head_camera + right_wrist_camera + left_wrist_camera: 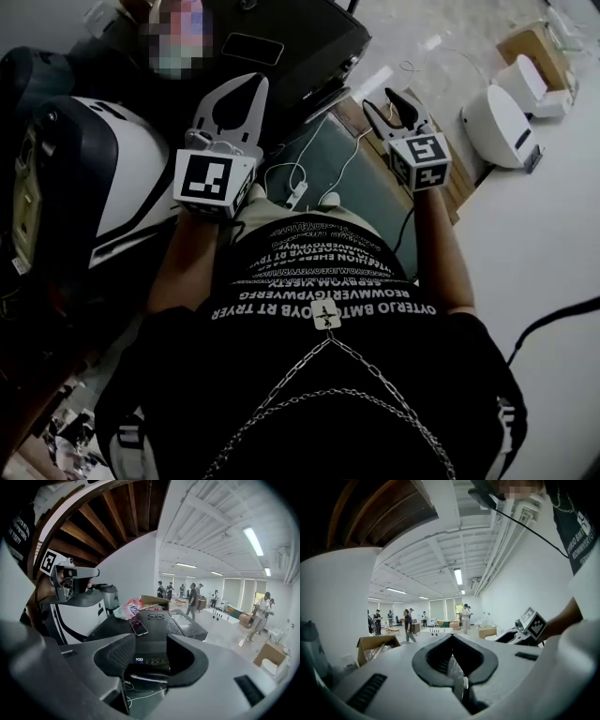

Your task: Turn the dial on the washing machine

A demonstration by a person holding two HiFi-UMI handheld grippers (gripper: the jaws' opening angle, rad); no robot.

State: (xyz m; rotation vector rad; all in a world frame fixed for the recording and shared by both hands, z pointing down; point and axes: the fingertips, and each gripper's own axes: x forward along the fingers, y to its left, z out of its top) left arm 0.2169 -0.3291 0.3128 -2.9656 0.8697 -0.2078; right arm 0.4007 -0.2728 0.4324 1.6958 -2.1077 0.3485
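Observation:
The black washing machine (pixel 157 632) stands ahead of my right gripper (pixel 151 644), whose jaws are open with nothing in them. Its lit display (pixel 139 659) shows in the gap between them; I cannot make out the dial. In the head view the machine (pixel 309 42) lies beyond both grippers. My left gripper (pixel 246 86) is raised at the left, pointing out into the room, and its jaw tips (pixel 452 639) meet on nothing. The right gripper (pixel 392 101) hovers at the right, apart from the machine.
A phone (pixel 139 627), glasses (pixel 155 617) and a detergent bag (pixel 129 607) lie on the machine's top. A white appliance (pixel 122 178) stands left of it. White cables (pixel 319 178) trail on the floor below. More white units (pixel 497 122) and boxes sit at the right; people stand far off.

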